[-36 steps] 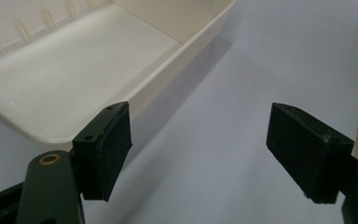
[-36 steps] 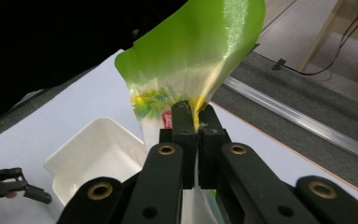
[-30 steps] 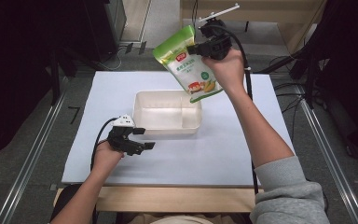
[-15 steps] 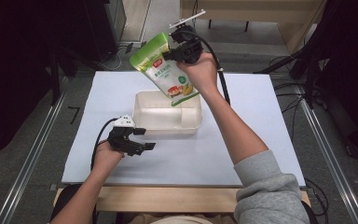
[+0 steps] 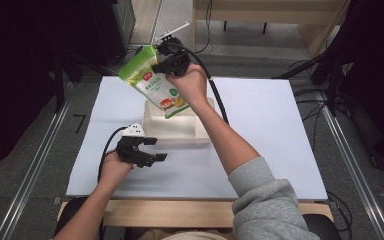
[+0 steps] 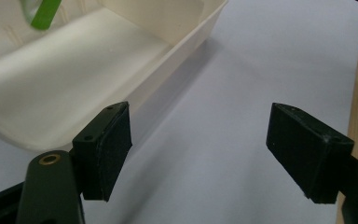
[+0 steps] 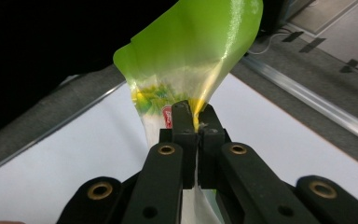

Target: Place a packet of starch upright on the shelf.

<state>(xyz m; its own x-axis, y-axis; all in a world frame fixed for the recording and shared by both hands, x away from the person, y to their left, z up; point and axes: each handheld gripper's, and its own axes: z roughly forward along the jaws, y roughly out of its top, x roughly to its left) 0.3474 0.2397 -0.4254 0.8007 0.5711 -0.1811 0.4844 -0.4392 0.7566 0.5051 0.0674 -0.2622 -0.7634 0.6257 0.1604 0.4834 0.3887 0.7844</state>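
A green and white snack bag (image 5: 152,85) hangs tilted above the back left part of a cream plastic tub (image 5: 200,135), its lower corner dipping toward the inside. My right gripper (image 5: 161,65) is shut on the bag's edge; in the right gripper view the jaws (image 7: 193,116) pinch the thin green film (image 7: 191,51). My left gripper (image 5: 155,150) rests on the white sheet in front of the tub's left end, jaws wide apart and empty. The left gripper view looks between its pads (image 6: 109,149) at the tub's near corner (image 6: 177,51) and a green bit of the bag (image 6: 44,14).
A white sheet (image 5: 275,130) covers the table. A wooden edge (image 5: 180,212) runs along the front. Metal rails (image 5: 345,150) flank the table on both sides. Black cables (image 5: 215,95) trail from both grippers. Dark equipment stands at the left and right.
My right gripper has carried the bag leftward and down, from above the tub's right end to its back left. The left gripper has stayed put.
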